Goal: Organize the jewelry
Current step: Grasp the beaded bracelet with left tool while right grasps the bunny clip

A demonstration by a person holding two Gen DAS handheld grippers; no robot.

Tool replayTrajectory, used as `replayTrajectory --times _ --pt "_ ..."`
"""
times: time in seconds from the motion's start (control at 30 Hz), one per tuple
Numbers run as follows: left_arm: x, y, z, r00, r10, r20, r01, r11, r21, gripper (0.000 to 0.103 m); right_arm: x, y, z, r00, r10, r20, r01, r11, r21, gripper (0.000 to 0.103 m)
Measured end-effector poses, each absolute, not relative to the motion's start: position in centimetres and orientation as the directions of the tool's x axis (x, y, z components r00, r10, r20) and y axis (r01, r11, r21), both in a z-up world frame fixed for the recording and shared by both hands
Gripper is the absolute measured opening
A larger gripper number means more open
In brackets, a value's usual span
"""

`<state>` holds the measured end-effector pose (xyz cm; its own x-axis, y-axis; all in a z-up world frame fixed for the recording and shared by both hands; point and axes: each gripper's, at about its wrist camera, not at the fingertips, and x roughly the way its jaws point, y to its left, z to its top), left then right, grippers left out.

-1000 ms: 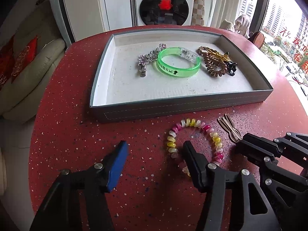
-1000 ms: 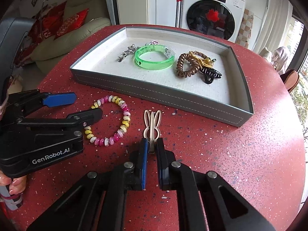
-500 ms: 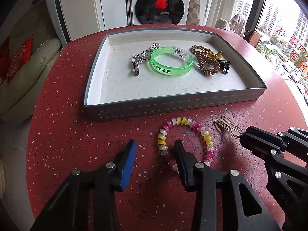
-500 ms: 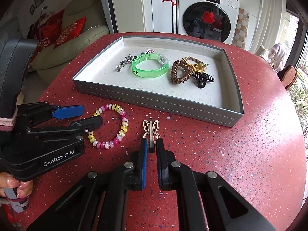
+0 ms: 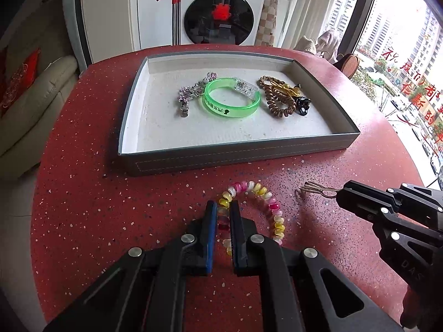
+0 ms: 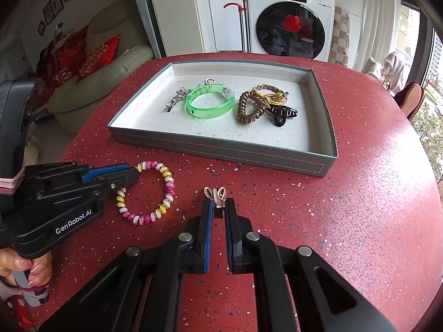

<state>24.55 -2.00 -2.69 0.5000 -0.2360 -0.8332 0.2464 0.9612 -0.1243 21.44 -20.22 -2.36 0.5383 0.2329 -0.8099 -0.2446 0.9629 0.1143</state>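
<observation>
A pink, yellow and white spiral bead bracelet (image 5: 272, 207) lies on the red speckled table, in front of the grey tray (image 5: 238, 155). My left gripper (image 5: 223, 207) is shut on the bracelet's near-left side, a bead pinched between its pads. In the right wrist view, the same left gripper (image 6: 135, 173) meets the bracelet (image 6: 169, 185) from the left. My right gripper (image 6: 218, 204) is shut on a beige rabbit-ear hair clip (image 6: 215, 193). In the left wrist view the clip (image 5: 318, 189) sticks out of the right gripper (image 5: 342, 191), just above the table.
Inside the tray lie a green bangle (image 5: 232, 102), a silver chain (image 5: 188, 96), a brown spiral hair tie (image 5: 277, 96) and a black claw clip (image 5: 301, 105). Behind the round table (image 6: 360, 221) stands a washing machine (image 6: 290, 25); a sofa (image 6: 110, 83) is at the left.
My left gripper's jaws have closed from wide open onto the bracelet. The right gripper has risen a little with the hair clip in it.
</observation>
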Motion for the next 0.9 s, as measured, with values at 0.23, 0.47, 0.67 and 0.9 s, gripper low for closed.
replayTrajectory --times 0.23,0.47,0.67,0.9 --pt "24.1 -1.6 -1.7 0.518 -0.249 -0.818 0.248 0.959 -0.135 0.028 21.3 -20.6 -2.1 0.541 0.230 -0.809 -0.240 0.964 0.113 0.009" --pt "23.8 -1.2 -1.4 0.521 -0.257 -0.814 0.251 0.958 -0.142 0.028 20.9 -21.1 -1.5 0.550 0.238 -0.800 -0.231 0.964 0.127 0.009" --pt "23.9 -1.2 -1.9 0.515 -0.223 -0.828 0.208 0.969 -0.131 0.028 20.7 -21.1 -1.2 0.553 0.245 -0.796 -0.234 0.963 0.134 0.009" --pt "23.7 -0.8 -2.5 0.508 -0.174 -0.843 0.157 0.982 -0.108 0.029 20.4 -21.2 -0.9 0.557 0.263 -0.788 -0.239 0.959 0.151 0.009"
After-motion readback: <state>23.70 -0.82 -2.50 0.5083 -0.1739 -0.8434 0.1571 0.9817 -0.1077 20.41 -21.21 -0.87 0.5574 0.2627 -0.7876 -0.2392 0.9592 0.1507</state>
